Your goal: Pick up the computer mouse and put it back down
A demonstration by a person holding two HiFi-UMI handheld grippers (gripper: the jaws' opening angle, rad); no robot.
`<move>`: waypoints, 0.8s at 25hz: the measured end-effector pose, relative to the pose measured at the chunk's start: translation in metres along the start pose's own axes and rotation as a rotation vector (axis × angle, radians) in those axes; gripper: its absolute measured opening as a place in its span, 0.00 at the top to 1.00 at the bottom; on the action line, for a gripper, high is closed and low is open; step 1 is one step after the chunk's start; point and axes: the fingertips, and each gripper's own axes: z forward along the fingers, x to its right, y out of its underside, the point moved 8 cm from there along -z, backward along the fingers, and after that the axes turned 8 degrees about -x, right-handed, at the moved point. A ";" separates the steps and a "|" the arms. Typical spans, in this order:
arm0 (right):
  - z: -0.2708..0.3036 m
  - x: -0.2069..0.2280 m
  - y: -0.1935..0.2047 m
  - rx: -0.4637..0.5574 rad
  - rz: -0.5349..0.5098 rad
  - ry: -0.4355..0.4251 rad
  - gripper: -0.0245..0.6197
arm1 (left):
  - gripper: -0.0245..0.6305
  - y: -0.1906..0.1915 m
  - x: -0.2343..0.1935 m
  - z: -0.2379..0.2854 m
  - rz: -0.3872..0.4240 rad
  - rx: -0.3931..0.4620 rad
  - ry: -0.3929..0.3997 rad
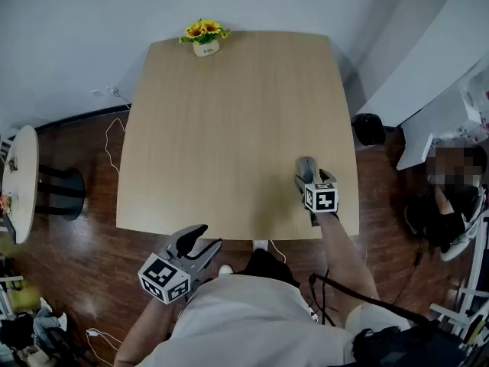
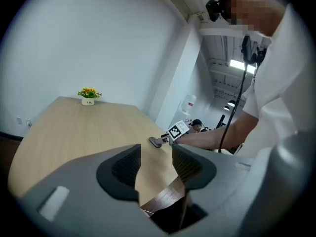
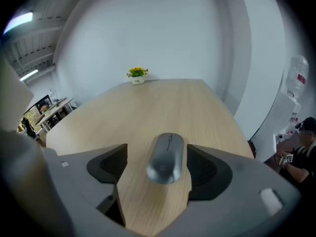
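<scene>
A grey computer mouse (image 3: 166, 158) lies on the wooden table (image 1: 221, 144) near its front right corner; the head view shows the mouse (image 1: 305, 165) too. My right gripper (image 3: 157, 151) is open and tilted down over it. The mouse sits between the jaws, close to the right pad (image 3: 203, 167), with a wide gap to the left pad (image 3: 109, 165). The head view shows my right gripper (image 1: 307, 177) just behind the mouse. My left gripper (image 1: 208, 237) hangs open off the table's near edge, nothing between its jaws (image 2: 156, 154).
A small pot of yellow flowers (image 1: 204, 40) stands at the table's far edge. A round side table (image 1: 21, 182) is at the left, a black bin (image 1: 368, 128) and a seated person (image 1: 451, 197) at the right. Cables lie on the wooden floor (image 1: 92, 258).
</scene>
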 end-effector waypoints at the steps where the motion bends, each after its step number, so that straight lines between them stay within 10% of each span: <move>1: 0.010 0.006 -0.001 -0.013 0.010 0.004 0.37 | 0.70 -0.005 0.000 0.006 -0.002 0.001 -0.002; 20: 0.032 0.021 0.002 -0.060 0.014 0.027 0.49 | 0.70 -0.009 -0.003 0.016 -0.019 0.009 -0.046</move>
